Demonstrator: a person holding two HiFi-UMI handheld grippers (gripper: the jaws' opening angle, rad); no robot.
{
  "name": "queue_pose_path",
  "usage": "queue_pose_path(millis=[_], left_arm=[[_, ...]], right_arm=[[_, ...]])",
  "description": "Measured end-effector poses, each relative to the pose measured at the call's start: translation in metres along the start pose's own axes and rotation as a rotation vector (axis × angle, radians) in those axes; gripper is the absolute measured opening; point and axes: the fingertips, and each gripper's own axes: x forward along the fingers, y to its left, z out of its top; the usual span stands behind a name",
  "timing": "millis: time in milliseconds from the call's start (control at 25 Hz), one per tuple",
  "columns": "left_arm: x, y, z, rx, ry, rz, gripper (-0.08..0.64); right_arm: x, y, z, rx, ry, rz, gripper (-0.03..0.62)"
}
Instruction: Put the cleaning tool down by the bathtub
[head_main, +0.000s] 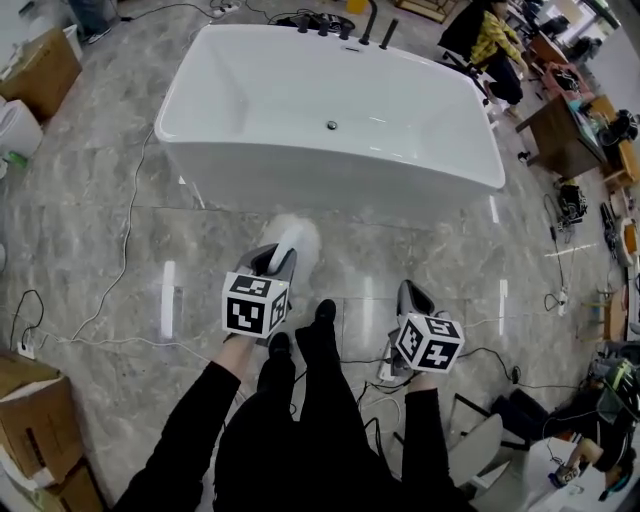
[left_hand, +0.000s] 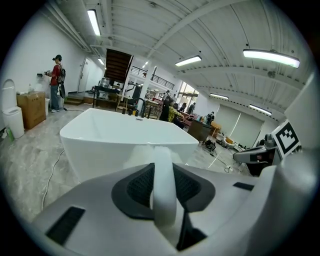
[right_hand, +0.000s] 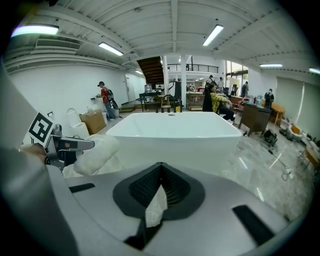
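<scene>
The white bathtub (head_main: 300, 180) stands on the marble floor ahead of me. My left gripper (head_main: 275, 258) is shut on the cleaning tool (head_main: 292, 238), a fluffy white duster that hangs over the floor just short of the tub's near wall. In the left gripper view a white handle (left_hand: 164, 185) runs up between the closed jaws of the left gripper (left_hand: 164, 170), with the tub (left_hand: 115, 140) behind. My right gripper (head_main: 408, 295) is shut and holds nothing. Its own view shows the right gripper (right_hand: 159, 185), the fluffy tool (right_hand: 92, 152) at left and the tub (right_hand: 175, 132).
Cables (head_main: 125, 240) trail across the floor left of the tub. Cardboard boxes (head_main: 40, 70) stand at far left and near left (head_main: 40, 430). Desks and clutter (head_main: 570, 130) fill the right side. A person (left_hand: 56, 82) stands by the far wall near a toilet (left_hand: 10, 115).
</scene>
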Motion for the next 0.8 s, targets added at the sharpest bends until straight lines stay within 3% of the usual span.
queue_pose_path(millis=[600, 800], left_arm=[[0.093, 0.004, -0.009, 0.054, 0.07, 0.037, 0.1], [0.139, 0.01, -0.011, 0.028, 0.092, 0.042, 0.1]], right_arm=[[0.077, -0.053, 0.004, 0.005, 0.053, 0.016, 0.0], [0.112, -0.069, 0.004, -0.002, 0.097, 0.041, 0.0]])
